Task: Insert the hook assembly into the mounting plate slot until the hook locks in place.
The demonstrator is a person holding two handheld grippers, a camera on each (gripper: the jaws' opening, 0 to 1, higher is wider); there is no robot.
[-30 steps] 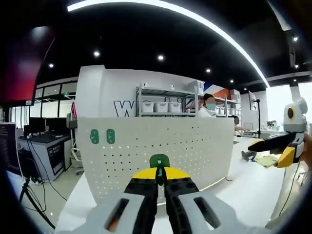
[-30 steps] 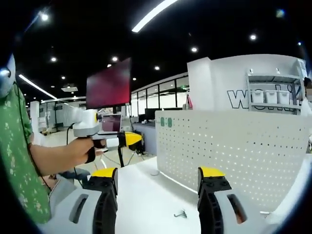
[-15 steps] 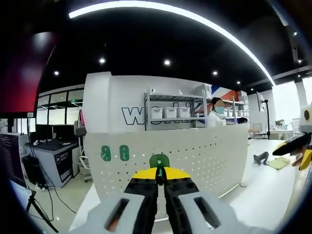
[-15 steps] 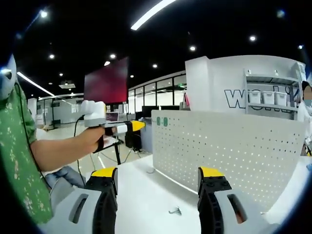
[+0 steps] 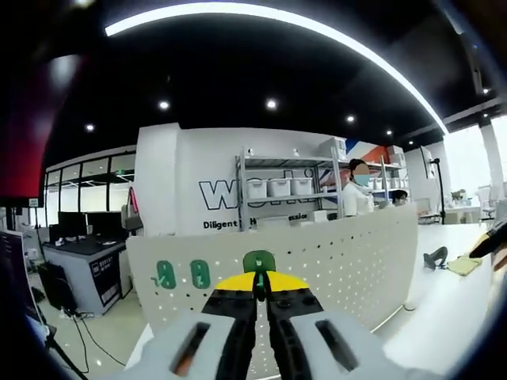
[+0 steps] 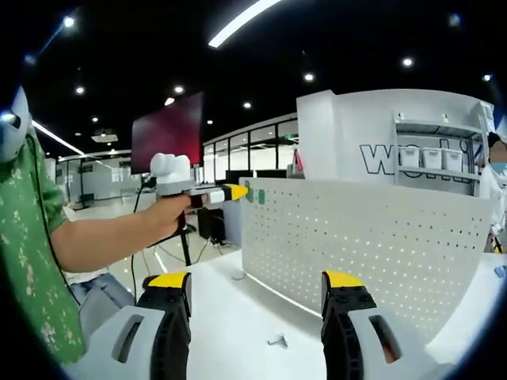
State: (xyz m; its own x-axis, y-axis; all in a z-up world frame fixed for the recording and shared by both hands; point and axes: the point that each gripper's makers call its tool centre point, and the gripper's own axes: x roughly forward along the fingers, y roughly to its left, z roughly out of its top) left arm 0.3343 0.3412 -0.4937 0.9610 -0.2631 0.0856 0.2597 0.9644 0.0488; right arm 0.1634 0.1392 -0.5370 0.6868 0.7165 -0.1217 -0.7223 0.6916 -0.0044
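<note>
The white perforated mounting plate stands upright on the white table. Two green hooks sit in it near its upper left corner. My left gripper is shut on a green hook piece that sticks up between its yellow tips, just in front of the plate. In the right gripper view a hand holds that left gripper at the plate's top left corner, next to the green hooks. My right gripper is open and empty, low over the table.
A small metal hook lies loose on the table in front of the plate. A dark object and a yellow cloth lie at the table's right. Behind the plate stand shelves and a person. A green sleeve is at the left.
The left gripper with its green hook piece has moved up and toward the plate's top left corner. The right gripper has stayed open and low.
</note>
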